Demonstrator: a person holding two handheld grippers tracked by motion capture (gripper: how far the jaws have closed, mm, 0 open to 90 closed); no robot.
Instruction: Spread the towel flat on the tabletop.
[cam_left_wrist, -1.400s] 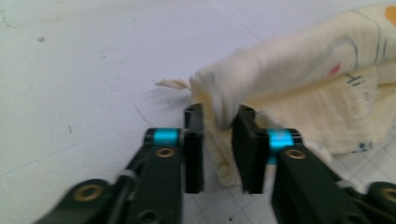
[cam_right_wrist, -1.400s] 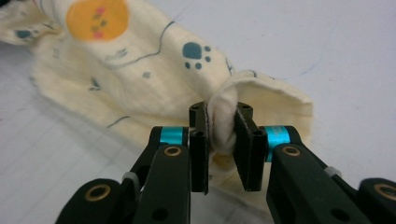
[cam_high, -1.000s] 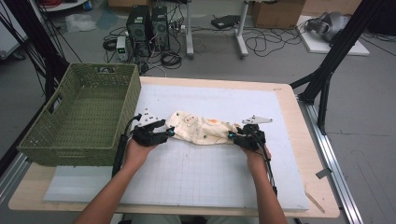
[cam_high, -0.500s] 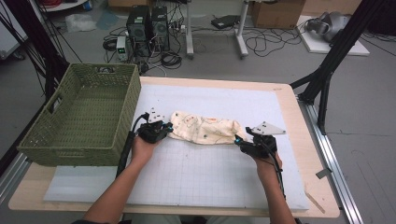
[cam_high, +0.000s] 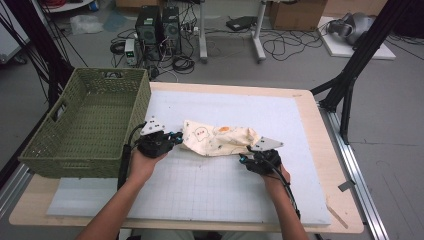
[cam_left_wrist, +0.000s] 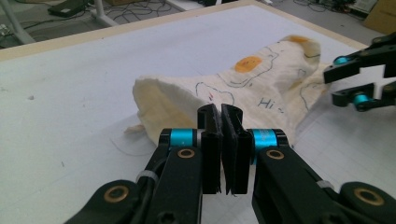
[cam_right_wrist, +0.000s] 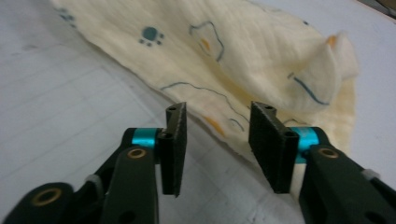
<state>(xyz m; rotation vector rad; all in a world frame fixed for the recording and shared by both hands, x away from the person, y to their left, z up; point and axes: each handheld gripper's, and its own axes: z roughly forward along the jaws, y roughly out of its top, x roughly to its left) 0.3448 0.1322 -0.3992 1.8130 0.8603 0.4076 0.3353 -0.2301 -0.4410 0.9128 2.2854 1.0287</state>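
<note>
Both hands have shifted since a second ago: left gripper (cam_high: 172, 138) moved up to the left end of the printed cloth (cam_high: 220, 140) and its jaws came together; right gripper (cam_high: 246, 158) slid out toward the cloth's right end, jaws just closing partway. Left gripper view: pads (cam_left_wrist: 223, 140) pressed flat together, no fabric visible between them, cloth edge just past the tips, so that reads as a missed or not-yet-made grab rather than a clamp. Right gripper view: jaws stand apart with a clear gap, cloth hem (cam_right_wrist: 224, 135) lying on the mat between and beyond them, pads not pressing on it. Cloth is crumpled mid-table on the white gridded mat (cam_high: 210, 185), well right of the green woven basket (cam_high: 85, 125), which sits at the table's left edge. My read: neither end is secured yet; left needs to reopen and go again before any lift or spread.
</note>
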